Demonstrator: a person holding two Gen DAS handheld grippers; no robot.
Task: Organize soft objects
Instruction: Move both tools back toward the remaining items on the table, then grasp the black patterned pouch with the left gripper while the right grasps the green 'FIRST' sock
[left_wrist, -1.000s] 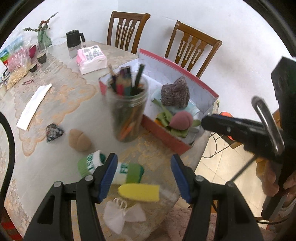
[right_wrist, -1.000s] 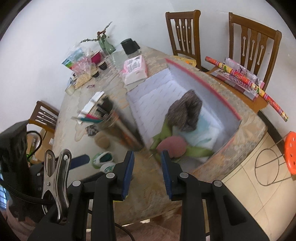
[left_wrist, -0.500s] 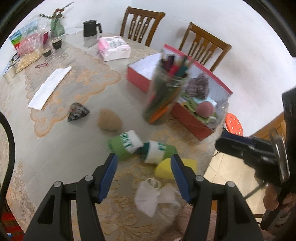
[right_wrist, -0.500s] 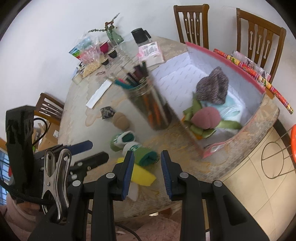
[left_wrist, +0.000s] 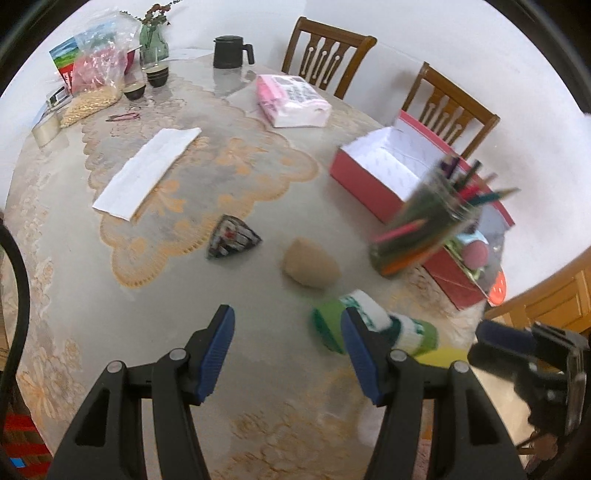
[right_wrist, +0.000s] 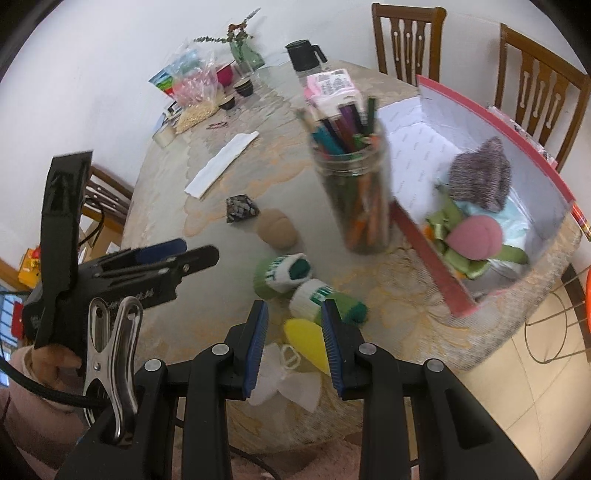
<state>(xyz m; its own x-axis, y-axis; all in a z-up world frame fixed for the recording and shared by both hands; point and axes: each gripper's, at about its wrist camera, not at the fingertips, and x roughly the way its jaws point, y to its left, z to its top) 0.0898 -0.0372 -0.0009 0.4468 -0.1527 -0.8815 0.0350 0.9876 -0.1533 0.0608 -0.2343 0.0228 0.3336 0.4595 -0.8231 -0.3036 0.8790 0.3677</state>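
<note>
Two rolled green-and-white socks (right_wrist: 282, 275) (right_wrist: 325, 301), a yellow sponge (right_wrist: 306, 341) and a white cloth pouch (right_wrist: 284, 376) lie near the table's front edge. A tan soft lump (left_wrist: 310, 263) and a dark patterned pouch (left_wrist: 231, 238) lie further in. The red box (right_wrist: 424, 251) holds a knitted hat (right_wrist: 478, 177), a pink sponge (right_wrist: 474, 238) and green cloth. My left gripper (left_wrist: 288, 350) is open and empty above the table, left of the socks (left_wrist: 354, 325). My right gripper (right_wrist: 293, 349) is open and empty above the yellow sponge.
A glass jar of pencils (right_wrist: 356, 192) stands beside the red box. A pink tissue pack (left_wrist: 291, 99), white folded paper (left_wrist: 147, 170), black jug (left_wrist: 231, 51), bags and small cups (left_wrist: 133, 90) sit further back. Wooden chairs (left_wrist: 325, 55) stand behind the table.
My left gripper has swung left, away from the box, over the open table. My right gripper has pulled back from the box to above the yellow sponge and socks.
</note>
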